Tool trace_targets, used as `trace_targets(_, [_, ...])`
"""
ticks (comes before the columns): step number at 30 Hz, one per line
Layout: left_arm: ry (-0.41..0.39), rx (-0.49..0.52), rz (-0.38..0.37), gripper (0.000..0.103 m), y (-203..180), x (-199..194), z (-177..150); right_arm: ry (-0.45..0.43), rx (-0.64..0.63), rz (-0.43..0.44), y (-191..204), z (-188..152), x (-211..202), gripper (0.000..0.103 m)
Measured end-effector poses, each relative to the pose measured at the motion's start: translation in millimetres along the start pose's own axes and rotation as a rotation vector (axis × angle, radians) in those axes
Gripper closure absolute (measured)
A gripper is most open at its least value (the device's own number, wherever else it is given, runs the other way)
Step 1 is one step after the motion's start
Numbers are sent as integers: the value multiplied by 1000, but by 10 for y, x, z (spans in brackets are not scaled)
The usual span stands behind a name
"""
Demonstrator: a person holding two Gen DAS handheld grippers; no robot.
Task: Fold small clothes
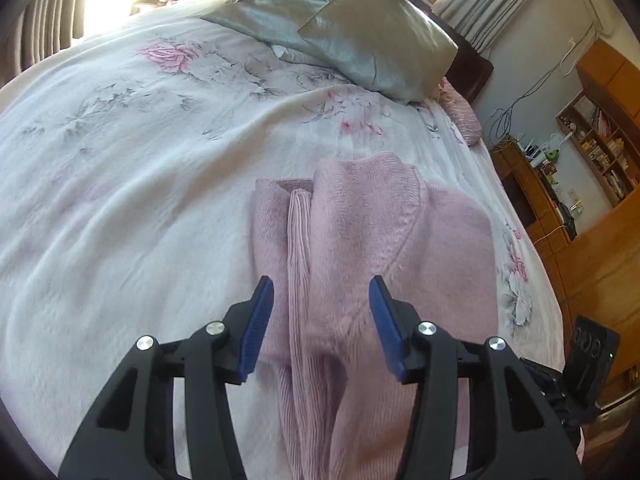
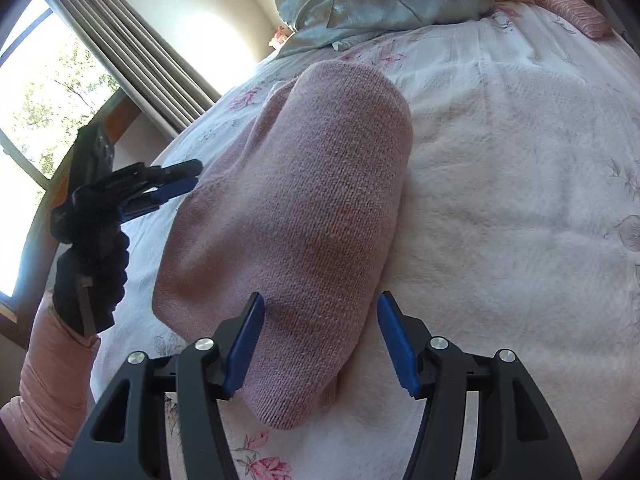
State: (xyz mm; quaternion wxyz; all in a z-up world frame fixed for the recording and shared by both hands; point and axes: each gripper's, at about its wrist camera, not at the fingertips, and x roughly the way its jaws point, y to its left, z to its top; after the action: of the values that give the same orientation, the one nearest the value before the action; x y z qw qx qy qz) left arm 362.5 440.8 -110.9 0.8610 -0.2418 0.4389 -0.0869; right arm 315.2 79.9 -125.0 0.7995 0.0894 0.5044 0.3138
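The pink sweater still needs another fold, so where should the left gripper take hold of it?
Probably at the ribbed band running down the pink sweater, between the open left gripper jaws. It forms a raised ridge the jaws can straddle. Come straight down from above, since the rest lies flat on the floral blanket with no free edge lifted.

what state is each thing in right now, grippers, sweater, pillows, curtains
left gripper: open, holding nothing, over the sweater
right gripper: open, holding nothing, over the sweater
pink sweater: folded into a bundle, lying on the bed
bedspread: spread out, slightly wrinkled
satin pillows: stacked at the head of the bed
curtain: drawn aside, window uncovered
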Motion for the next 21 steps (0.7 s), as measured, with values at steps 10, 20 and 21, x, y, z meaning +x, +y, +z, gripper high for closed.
trace_targets(10, [-134,-82,-75,86,47,-148,-122,-19,-22,24,-30,-47,46,43])
trace_targets(20, [-66,-84,-11,84,358,149,-200,16,-31,-2,95,2,248,43])
trace_targets(21, [-62,-84,-19,83,355,118,-199,19,-27,0,83,0,239,43])
